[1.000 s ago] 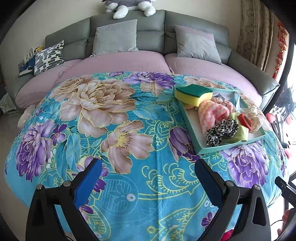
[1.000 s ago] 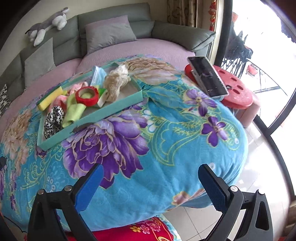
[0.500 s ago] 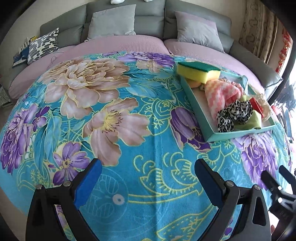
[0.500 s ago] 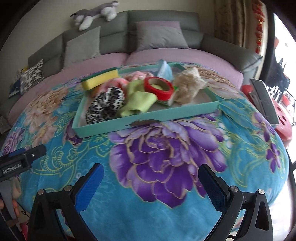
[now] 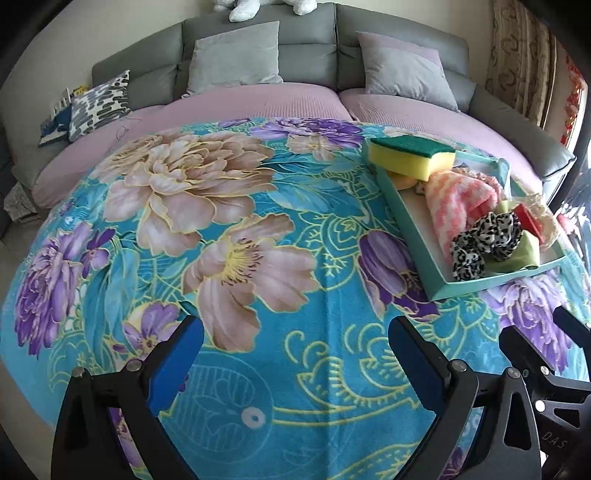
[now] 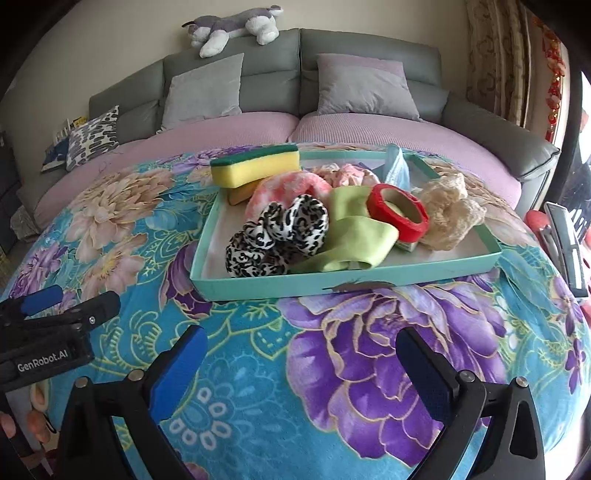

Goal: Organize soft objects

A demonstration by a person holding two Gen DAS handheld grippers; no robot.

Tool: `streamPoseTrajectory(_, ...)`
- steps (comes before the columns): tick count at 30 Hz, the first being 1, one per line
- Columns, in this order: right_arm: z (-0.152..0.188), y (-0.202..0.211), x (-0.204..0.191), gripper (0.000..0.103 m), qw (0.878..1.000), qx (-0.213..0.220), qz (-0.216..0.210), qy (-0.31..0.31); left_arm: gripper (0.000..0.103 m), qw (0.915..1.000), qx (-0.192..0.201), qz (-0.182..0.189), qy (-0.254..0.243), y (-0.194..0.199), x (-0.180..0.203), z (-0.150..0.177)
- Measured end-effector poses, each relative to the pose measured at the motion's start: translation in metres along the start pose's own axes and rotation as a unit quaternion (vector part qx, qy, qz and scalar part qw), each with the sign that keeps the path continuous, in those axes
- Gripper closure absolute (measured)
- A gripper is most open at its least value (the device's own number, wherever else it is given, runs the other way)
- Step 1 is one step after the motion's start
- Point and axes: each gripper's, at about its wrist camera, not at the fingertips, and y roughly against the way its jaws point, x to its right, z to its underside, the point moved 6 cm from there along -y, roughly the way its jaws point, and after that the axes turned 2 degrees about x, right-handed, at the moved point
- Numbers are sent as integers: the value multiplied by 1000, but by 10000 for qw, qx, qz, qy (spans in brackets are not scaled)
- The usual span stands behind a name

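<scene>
A teal tray (image 6: 347, 286) sits on a floral blanket (image 6: 369, 350) and holds soft things: a yellow-green sponge (image 6: 255, 166), a pink fluffy cloth (image 6: 284, 188), a leopard-print scrunchie (image 6: 280, 236), a green cloth (image 6: 351, 236), a red tape ring (image 6: 399, 210) and a cream mesh puff (image 6: 447, 214). My right gripper (image 6: 295, 365) is open and empty, in front of the tray's near wall. My left gripper (image 5: 295, 354) is open and empty over the blanket, left of the tray (image 5: 410, 229). It also shows at the left of the right wrist view (image 6: 55, 317).
A grey sofa (image 6: 295, 59) with grey cushions and a plush dog (image 6: 229, 26) stands behind. A patterned pillow (image 5: 99, 103) lies at far left. A red stool with a dark flat device (image 6: 565, 243) stands at the right edge.
The right gripper has swung left from the stool side and now faces the tray. The left gripper has shifted slightly; both stay open.
</scene>
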Motion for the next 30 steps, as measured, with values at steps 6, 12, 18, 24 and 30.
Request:
streamPoseTrajectory(6,-1,-11,-8,0,10000,-58,-17,58,3,9993,73,-258,-264,1,3,0)
streamPoseTrajectory(12,2,-14,-8,0,9999,-131,19,99,3,9990,38,-394,-221,-1,-1,2)
streamPoseTrajectory(18,3,-16,-9,0,9997,-173,92,115,3,9990,-113,-403,-176,-6,-4,6)
streamPoseTrajectory(24,5,-21,-9,0,9996,-263,97,99,3,9987,-221,-411,-181,-10,-6,9)
streamPoseTrajectory(30,5,-21,-13,0,9994,-251,157,169,3,9983,-417,-376,-150,-17,-10,13)
